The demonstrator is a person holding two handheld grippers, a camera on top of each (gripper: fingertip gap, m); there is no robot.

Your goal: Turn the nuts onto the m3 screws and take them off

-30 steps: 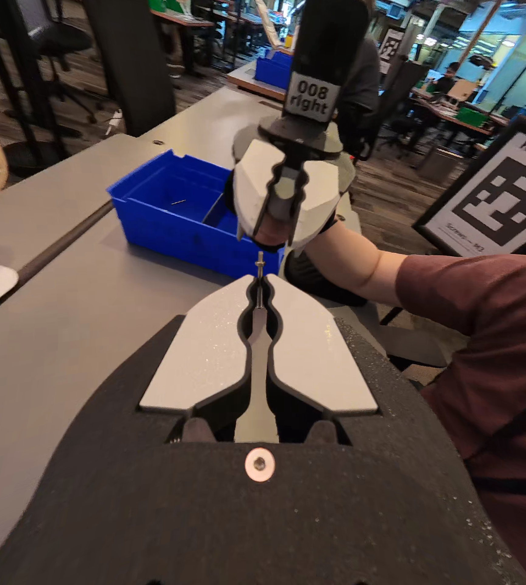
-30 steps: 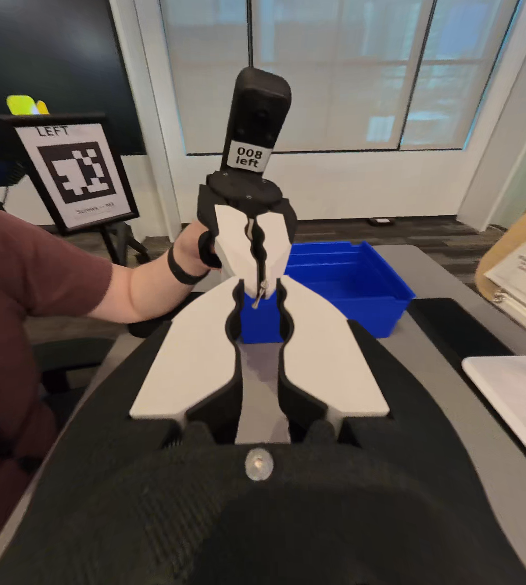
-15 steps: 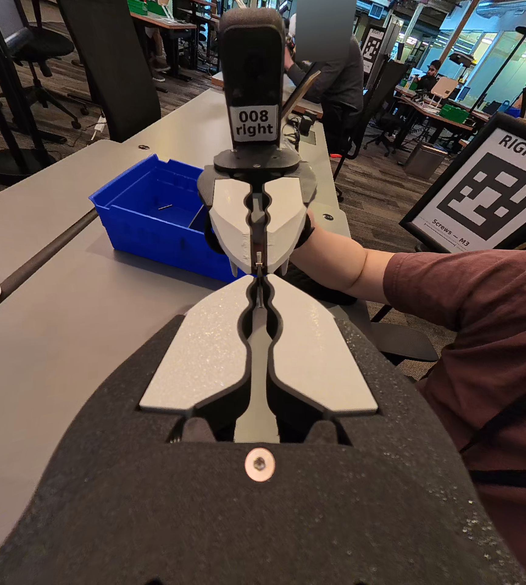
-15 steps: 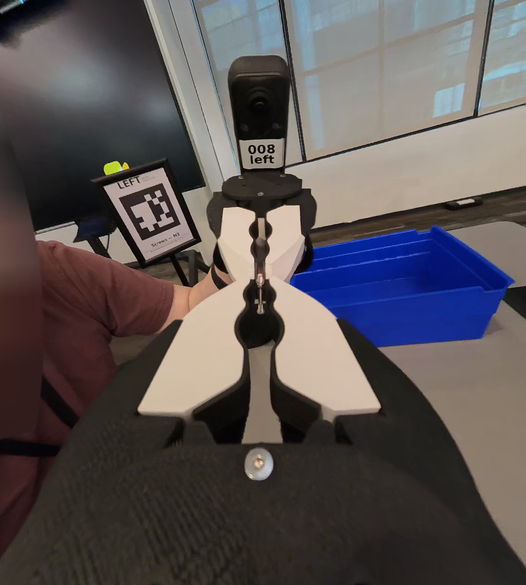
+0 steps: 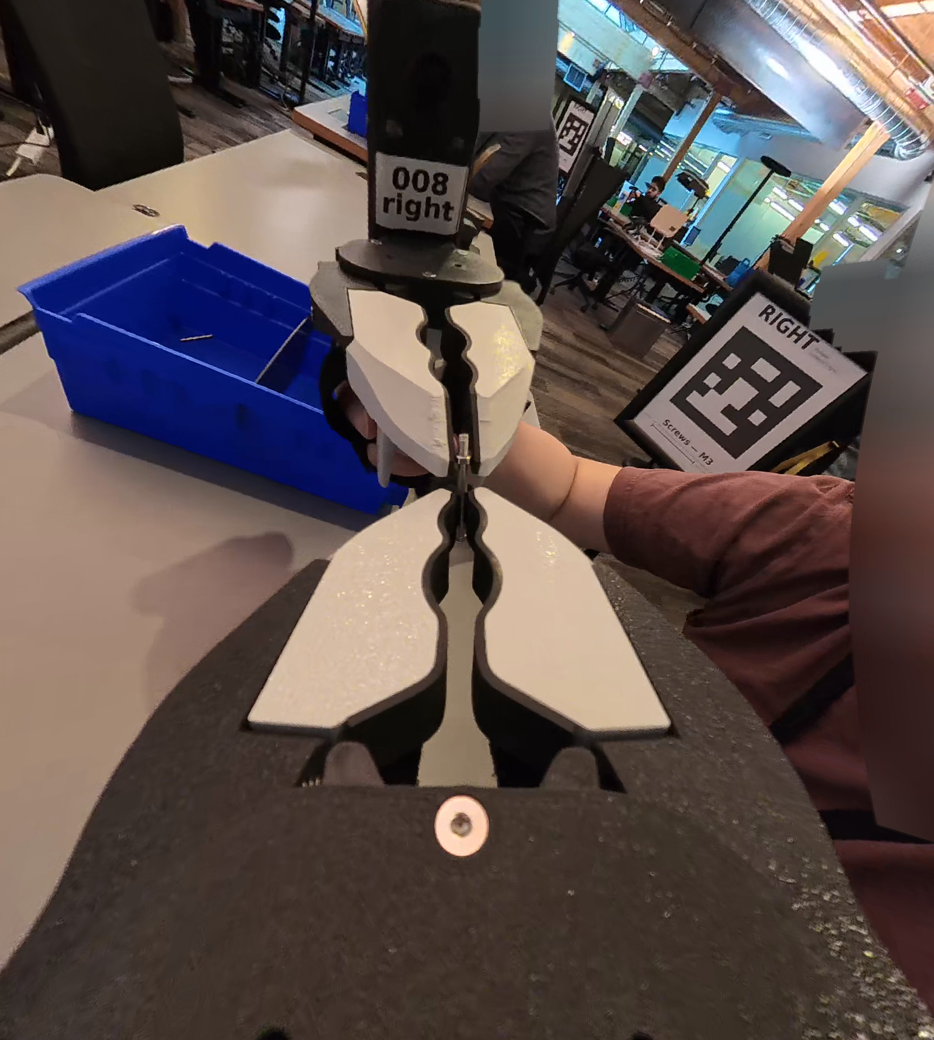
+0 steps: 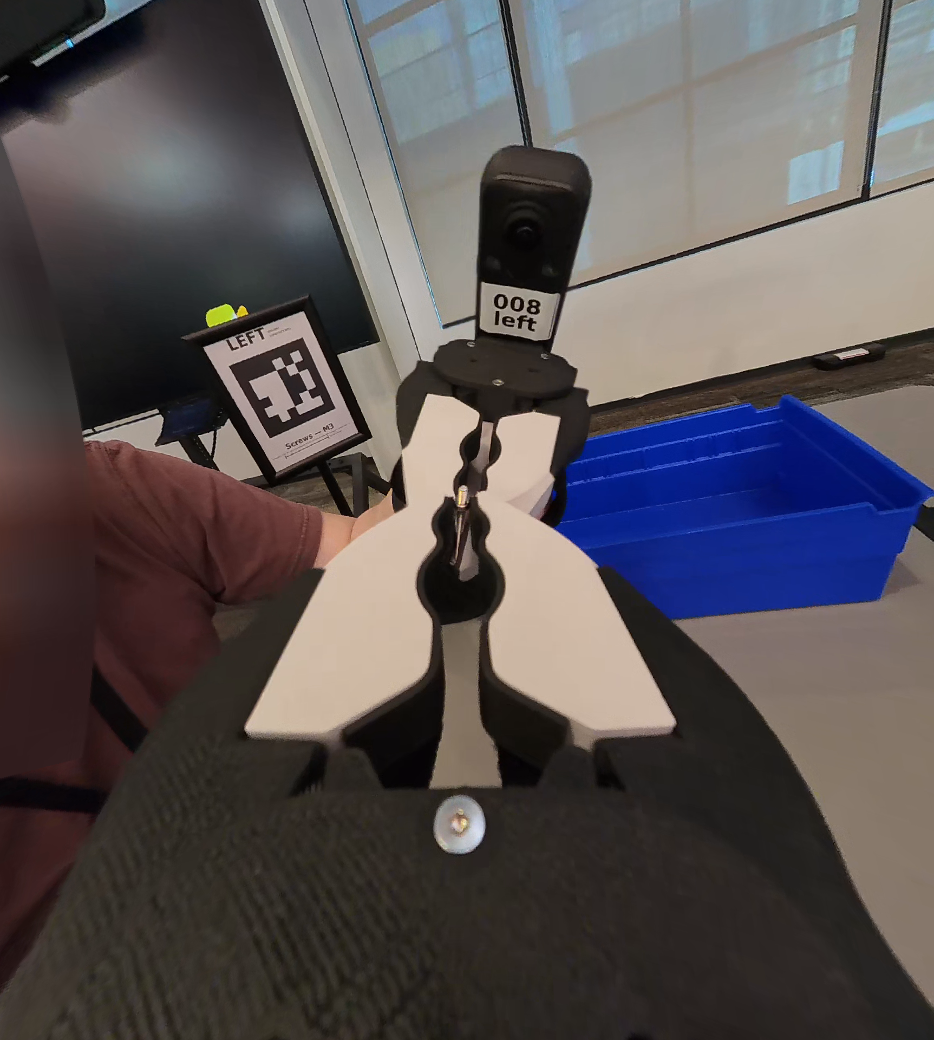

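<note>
Two grippers met tip to tip above the grey counter [image 5: 87, 563], each held in one of the person's hands. The left gripper [image 5: 460, 495] had its jaws closed almost fully on one thin M3 screw [image 5: 460, 484], which stuck out forward from between the tips. The right gripper [image 5: 461, 444] faced it from the far side, its jaws drawn together around the screw's far end, where one small nut [image 5: 462, 457] sat on the thread. From the right wrist view the same screw [image 6: 460, 526] lay tilted in the notch between the right gripper's [image 6: 461, 506] white fingers [image 6: 374, 608], head toward the left gripper [image 6: 467, 495]; whether those jaws pinched the nut or only the shank could not be told.

One blue bin [image 5: 132, 388] stood on the counter behind the grippers, split by one divider into two compartments. One loose screw [image 5: 196, 337] lay in the left, larger compartment. Two framed marker signs stood off the counter's edge, one [image 5: 746, 388] beside the right arm's maroon sleeve [image 5: 734, 540], the other [image 6: 284, 394] seen in the right wrist view.
</note>
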